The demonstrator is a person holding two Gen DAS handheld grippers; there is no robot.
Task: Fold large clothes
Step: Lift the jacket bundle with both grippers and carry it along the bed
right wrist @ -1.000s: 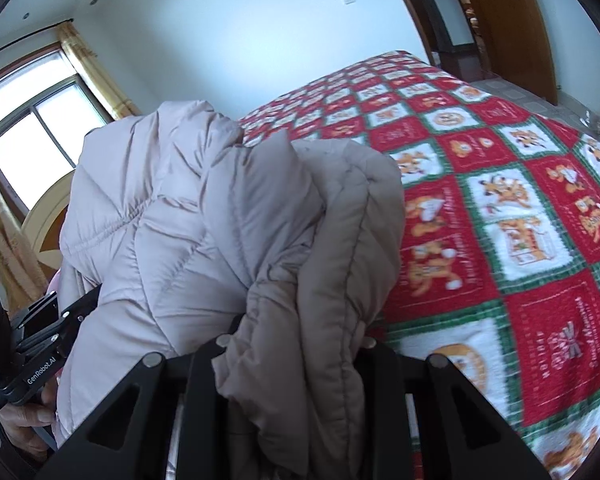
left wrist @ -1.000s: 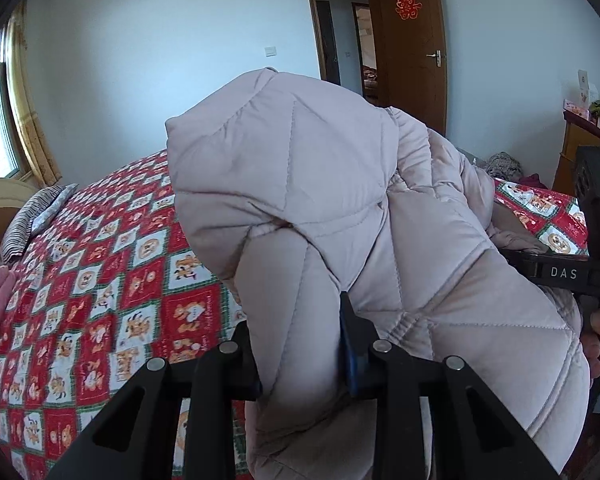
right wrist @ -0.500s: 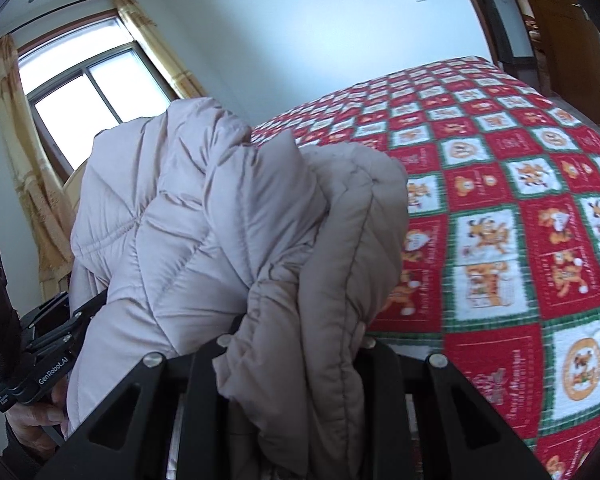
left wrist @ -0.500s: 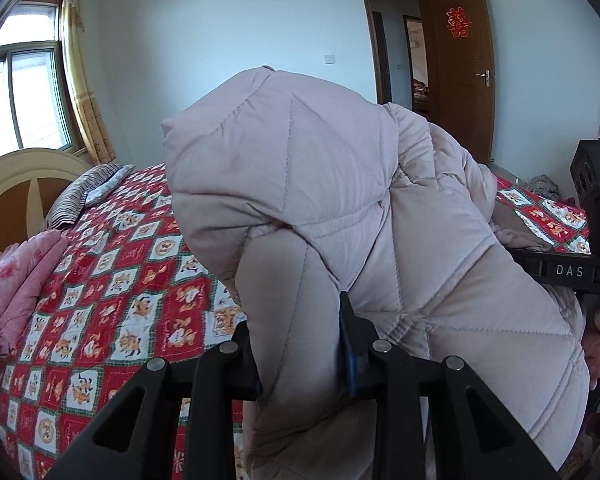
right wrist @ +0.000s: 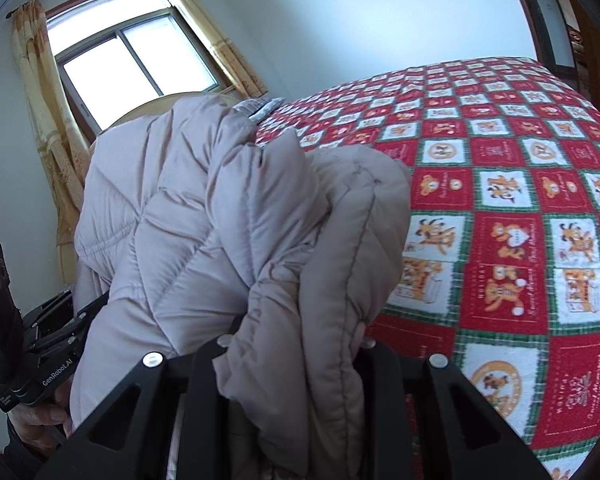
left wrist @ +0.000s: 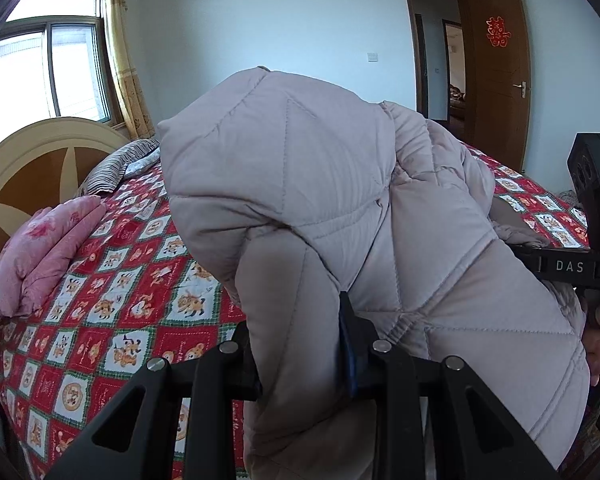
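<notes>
**Quilted coat held above the bed by 2 grippers**

Bedroom setting: 1 bed under a red, green and white patchwork bedspread (left wrist: 112, 320) fills the lower background of both views, with 1 window (right wrist: 136, 64) flanked by yellow curtains (right wrist: 44, 120) and 1 brown door (left wrist: 500, 72) standing open. At the head of the bed you can see 1 cream and brown headboard (left wrist: 32, 164), 1 striped pillow (left wrist: 116, 164) and 1 folded pink blanket (left wrist: 40, 252).

You hold 1 pale pink quilted coat (left wrist: 340, 208) bunched up in the air over the near edge of the bed, apart from the bedspread. Your left gripper (left wrist: 300, 344) is clamped on a thick fold of the coat, its 2 fingers pressed against the fabric from either side. Your right gripper (right wrist: 296, 344) likewise pinches a doubled, seamed edge of the same coat between its 2 fingers.

Each wrist view also shows the opposite tool at its margin: the right one at the right edge of the left view, the left one at the lower left of the right view, each with part of your hand on the handle. The coat hides most of the near bedspread in both views.
</notes>
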